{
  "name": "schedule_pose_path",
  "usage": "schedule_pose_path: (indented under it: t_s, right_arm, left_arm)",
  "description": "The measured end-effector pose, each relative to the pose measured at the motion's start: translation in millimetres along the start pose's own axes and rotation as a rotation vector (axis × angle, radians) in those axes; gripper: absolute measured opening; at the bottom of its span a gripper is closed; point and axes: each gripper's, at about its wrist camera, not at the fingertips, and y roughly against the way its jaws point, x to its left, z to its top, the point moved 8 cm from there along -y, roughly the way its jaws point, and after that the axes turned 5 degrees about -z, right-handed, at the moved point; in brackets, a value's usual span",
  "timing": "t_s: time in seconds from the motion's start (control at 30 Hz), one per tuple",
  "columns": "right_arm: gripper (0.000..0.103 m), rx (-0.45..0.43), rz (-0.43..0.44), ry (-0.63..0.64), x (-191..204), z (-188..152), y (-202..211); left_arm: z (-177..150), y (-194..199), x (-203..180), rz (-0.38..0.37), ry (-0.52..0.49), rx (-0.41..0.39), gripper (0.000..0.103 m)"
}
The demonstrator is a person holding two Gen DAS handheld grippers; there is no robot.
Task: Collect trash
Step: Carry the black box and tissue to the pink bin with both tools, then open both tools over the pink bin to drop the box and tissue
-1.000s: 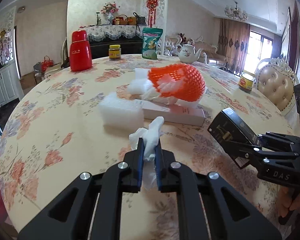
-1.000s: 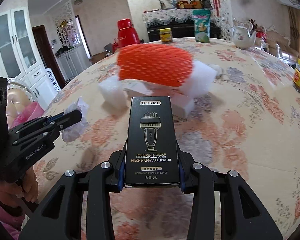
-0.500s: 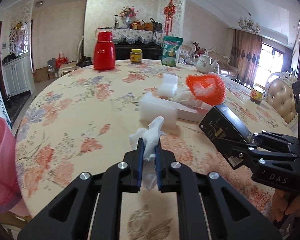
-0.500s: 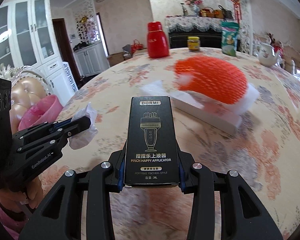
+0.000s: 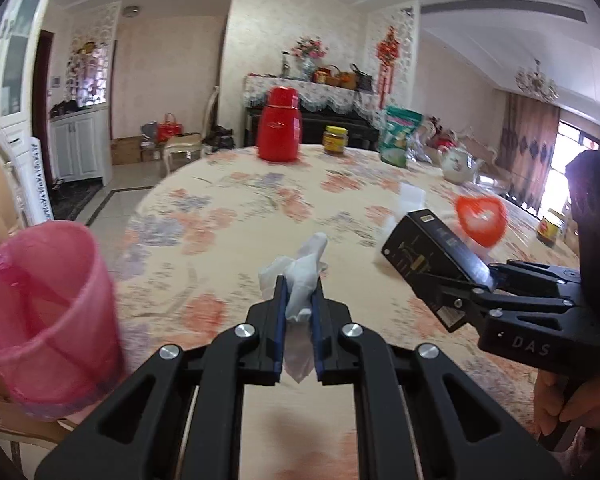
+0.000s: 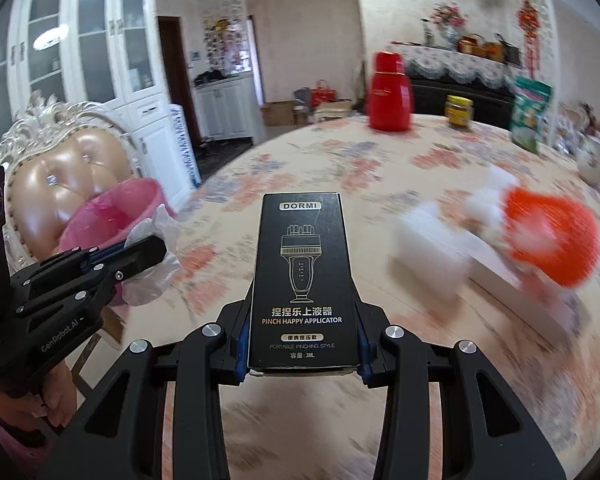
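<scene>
My left gripper point(image 5: 299, 286) is shut on a crumpled white tissue point(image 5: 304, 270), held above the floral table point(image 5: 236, 208). The same tissue point(image 6: 152, 252) shows in the right wrist view, at the tip of the left gripper point(image 6: 150, 246). My right gripper point(image 6: 302, 344) is shut on a black DORMI box point(image 6: 304, 276), also seen from the side as the black box point(image 5: 424, 256) in the left wrist view. A pink-lined bin point(image 5: 40, 308) stands off the table's left edge, in front of a chair point(image 6: 60, 168); the bin point(image 6: 112, 212) lies just beyond the tissue.
Orange foam netting point(image 6: 552, 236), white foam blocks point(image 6: 428, 248) and a long white box point(image 6: 496, 264) lie on the table to the right. A red flask point(image 5: 280, 130), a jar point(image 5: 335, 140), a green bag point(image 5: 398, 136) and a teapot point(image 5: 458, 164) stand at the far edge.
Both grippers have swung left with their loads. The foam pile has slid to the right of both views, and the pink bin and chair have come into view at the left.
</scene>
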Motion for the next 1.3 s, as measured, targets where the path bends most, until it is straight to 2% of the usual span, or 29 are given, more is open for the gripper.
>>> schedule_pose_path:
  t_s: [0.17,0.5,0.63,0.87,0.93,1.0,1.03,1.1,1.3]
  right_arm:
    - [0.039,-0.012,0.081,0.079,47.0,24.2,-22.0]
    - [0.039,0.015,0.294,0.185,155.4,56.8,-79.4]
    - [0.039,0.031,0.346,0.239,200.4,69.2,-104.3]
    - [0.04,0.05,0.411,0.261,246.0,86.2,-139.5]
    - [0.041,0.051,0.423,0.247,251.3,89.1,-148.7]
    - [0.057,0.052,0.46,0.239,253.2,89.6,-152.8]
    - [0.066,0.041,0.45,0.233,252.0,91.3,-153.3]
    - [0.068,0.016,0.454,0.218,247.7,94.4,-148.1]
    - [0.068,-0.036,0.423,0.177,214.5,100.6,-116.4]
  left_arm:
    - [6.5,24.7,50.2,0.092,0.037,-0.036,0.011]
    - [7.8,70.3,177.3,0.316,0.122,-0.059,0.014]
    - [6.8,76.3,220.1,0.363,0.152,-0.055,0.014]
    - [10.7,75.1,275.8,0.445,0.19,-0.064,0.016]
    - [9.9,73.1,284.8,0.464,0.199,-0.061,0.024]
    - [7.4,76.5,295.1,0.486,0.226,-0.067,0.04]
    - [6.5,78.8,297.8,0.491,0.24,-0.073,0.044]
    - [4.9,84.3,296.2,0.498,0.252,-0.09,0.065]
    - [2.1,103.6,275.7,0.563,0.216,-0.138,0.09]
